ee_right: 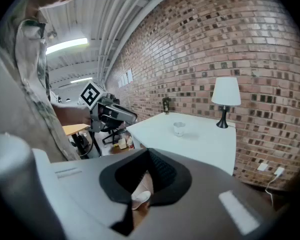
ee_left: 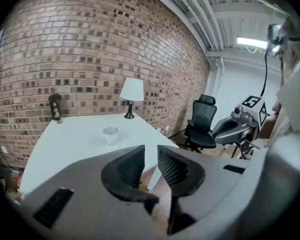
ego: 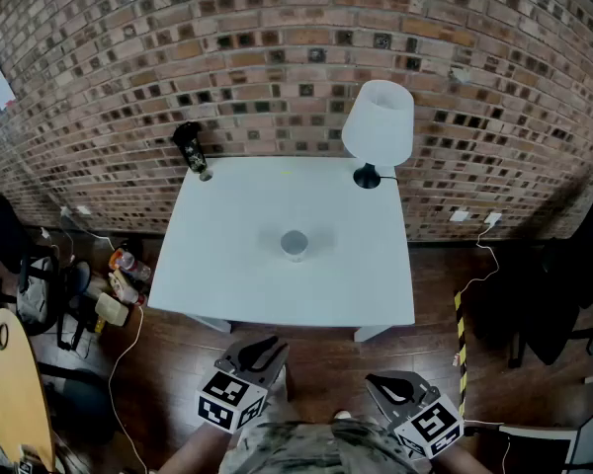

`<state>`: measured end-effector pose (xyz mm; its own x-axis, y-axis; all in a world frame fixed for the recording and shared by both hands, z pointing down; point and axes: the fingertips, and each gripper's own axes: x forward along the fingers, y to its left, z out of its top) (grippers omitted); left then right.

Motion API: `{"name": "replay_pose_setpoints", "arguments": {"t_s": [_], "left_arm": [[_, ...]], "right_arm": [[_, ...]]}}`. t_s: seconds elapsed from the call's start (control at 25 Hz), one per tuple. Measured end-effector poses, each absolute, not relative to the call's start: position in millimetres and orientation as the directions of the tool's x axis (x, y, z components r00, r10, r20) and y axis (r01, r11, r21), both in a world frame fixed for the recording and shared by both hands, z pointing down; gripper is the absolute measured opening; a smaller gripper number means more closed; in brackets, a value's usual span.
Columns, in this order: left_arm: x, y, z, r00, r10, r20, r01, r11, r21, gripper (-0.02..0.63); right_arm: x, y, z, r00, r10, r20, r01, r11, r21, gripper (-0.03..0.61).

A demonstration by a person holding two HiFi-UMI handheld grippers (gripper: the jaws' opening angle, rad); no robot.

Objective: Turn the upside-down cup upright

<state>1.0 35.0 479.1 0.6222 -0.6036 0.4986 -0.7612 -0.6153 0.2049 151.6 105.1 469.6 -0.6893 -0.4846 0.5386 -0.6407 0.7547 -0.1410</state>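
Note:
A small pale cup (ego: pixel 295 244) stands alone near the middle of the white table (ego: pixel 227 275). It also shows in the left gripper view as the cup (ee_left: pixel 110 135) and in the right gripper view as the cup (ee_right: pixel 178 128); its wider end seems to be up. Both grippers hang close to the person's body, short of the table's near edge and well away from the cup. My left gripper (ego: pixel 260 350) (ee_left: pixel 151 150) has its jaws nearly together with nothing between them. My right gripper (ego: pixel 395 386) (ee_right: pixel 149 152) is shut and holds nothing.
A white-shaded lamp (ego: pixel 379 126) stands at the table's far right corner, a dark bottle-like object (ego: pixel 191 148) at the far left. A brick wall runs behind. Bags and clutter (ego: pixel 119 284) lie on the floor left of the table, a black office chair (ee_left: pixel 202 121) to the right.

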Motion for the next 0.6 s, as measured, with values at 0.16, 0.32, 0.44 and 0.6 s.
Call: {"name": "replay_pose_setpoints", "arguments": {"t_s": [0.16, 0.32, 0.44, 0.6], "left_arm": [[-23, -39, 504, 0.634, -0.553, 0.541, -0.724, -0.670, 0.163, 0.165], [-36, -110, 532, 0.629, -0.498, 0.597, -0.678, -0.727, 0.107, 0.245], [-42, -159, 555, 0.579, -0.498, 0.645, -0.684, -0.727, 0.053, 0.302], [-35, -199, 584, 0.518, -0.496, 0.697, -0.695, -0.719, 0.004, 0.371]], "right_arm": [[115, 43, 466, -0.661, -0.520, 0.542, -0.682, 0.717, -0.144, 0.002], [85, -4, 471, -0.635, -0.562, 0.529, -0.723, 0.674, -0.152, 0.002], [73, -31, 471, -0.629, -0.571, 0.528, -0.737, 0.655, -0.170, 0.002], [76, -55, 475, -0.628, -0.562, 0.538, -0.728, 0.669, -0.151, 0.002]]}}
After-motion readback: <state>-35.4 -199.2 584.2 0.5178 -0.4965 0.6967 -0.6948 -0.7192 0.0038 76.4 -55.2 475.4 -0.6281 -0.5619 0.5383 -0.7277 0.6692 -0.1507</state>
